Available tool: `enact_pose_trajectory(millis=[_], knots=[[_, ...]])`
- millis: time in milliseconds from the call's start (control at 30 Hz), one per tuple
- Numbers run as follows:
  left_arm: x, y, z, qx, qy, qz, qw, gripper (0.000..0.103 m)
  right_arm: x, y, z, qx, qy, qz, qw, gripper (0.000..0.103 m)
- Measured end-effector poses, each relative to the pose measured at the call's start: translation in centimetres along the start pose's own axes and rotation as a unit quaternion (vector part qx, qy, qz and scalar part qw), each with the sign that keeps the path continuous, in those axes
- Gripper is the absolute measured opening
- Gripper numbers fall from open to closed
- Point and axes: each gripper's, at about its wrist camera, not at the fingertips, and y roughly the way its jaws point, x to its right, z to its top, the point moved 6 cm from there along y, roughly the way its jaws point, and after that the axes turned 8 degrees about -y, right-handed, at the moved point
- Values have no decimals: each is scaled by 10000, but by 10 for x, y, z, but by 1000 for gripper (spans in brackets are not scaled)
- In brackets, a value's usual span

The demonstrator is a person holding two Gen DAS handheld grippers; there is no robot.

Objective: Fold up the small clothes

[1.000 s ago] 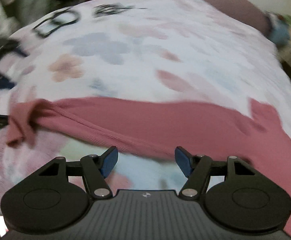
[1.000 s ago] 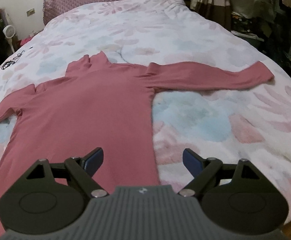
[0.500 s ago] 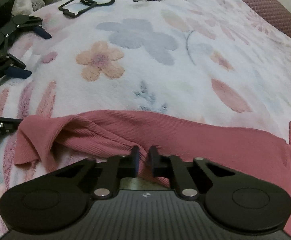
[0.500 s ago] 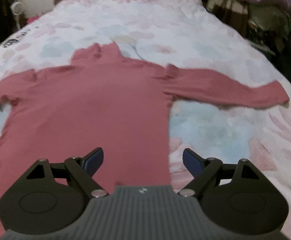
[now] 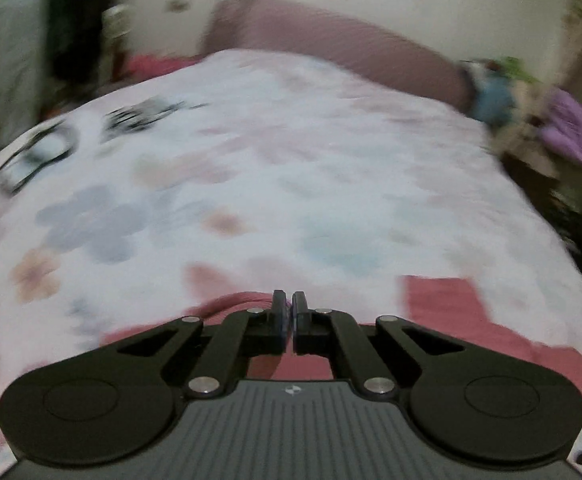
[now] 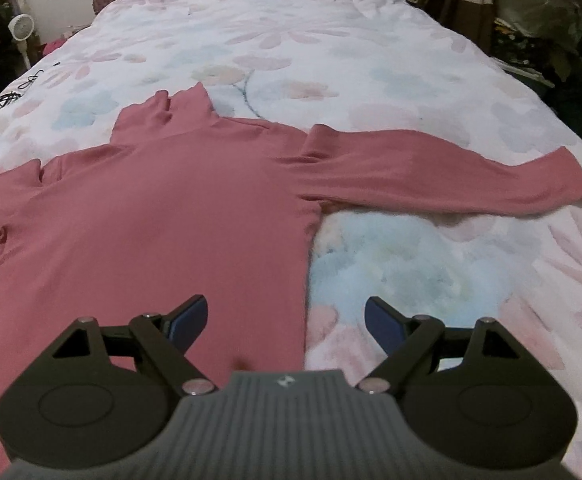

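Observation:
A pink long-sleeved turtleneck top (image 6: 171,208) lies flat on the bed, collar (image 6: 187,104) away from me and its right sleeve (image 6: 431,168) stretched out sideways. My right gripper (image 6: 287,320) hovers open over the body's right edge, with nothing between its fingers. In the blurred left wrist view my left gripper (image 5: 289,300) is shut, and the top's left sleeve (image 5: 235,304) bunches up to its fingertips and is pinched there. More of the pink top (image 5: 443,304) lies to the right of the jaws.
A floral bed cover (image 6: 331,40) lies under everything. A black cable (image 6: 9,98) rests at the bed's left edge, near a small white fan (image 6: 21,28). Piled clothes (image 6: 531,0) crowd the right side. A pink headboard cushion (image 5: 331,40) closes the far end.
My left gripper closed on the left sleeve and rose, its view swinging up toward the headboard. The right gripper stayed open and shifted over the top's body.

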Motion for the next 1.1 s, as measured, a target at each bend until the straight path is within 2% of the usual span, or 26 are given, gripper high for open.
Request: enact_pose_trajectory(millis=[133,267,367,433,500,567,633,767,833,1000,1067,1100], knots=[[72,16,-24,-257,499,-556,9969,1,1,5,5,62,24,173,9998,82],[101,54,-66,-918,554,-769,9913,3,-1,7,6,69,92,371,9992,82],[99,78,-92,-1483,500,-765,9847,17,-5,11,5,56,42,491,9988,82],[87,80,-96,-1644,391,-758,9827,27,-9,13,6,24,1,577,9983,82],[77,71,-92,-1589,331,-770,9837,40,-15,15,9,33,-42,696,9976,82],[68,60,-84,-1453,367,-750,9858,46,-24,16,16,75,-124,828,9965,82],[51,47,-81,-1323,370,-571,9889,46,-37,16,28,138,-186,1004,9947,81],[13,51,-65,-1149,107,-118,9932,46,-81,19,58,265,-376,1550,9868,68],[-6,55,-61,-1116,-75,19,9937,46,-112,21,74,350,-531,1917,9794,65],[-30,68,-57,-1103,-352,122,9932,46,-184,50,112,287,-701,2592,9629,60],[-39,68,-58,-1101,-436,88,9929,46,-212,68,127,192,-792,2774,9573,50],[-43,69,-57,-1097,-471,84,9928,46,-226,76,134,196,-899,2812,9552,50]])
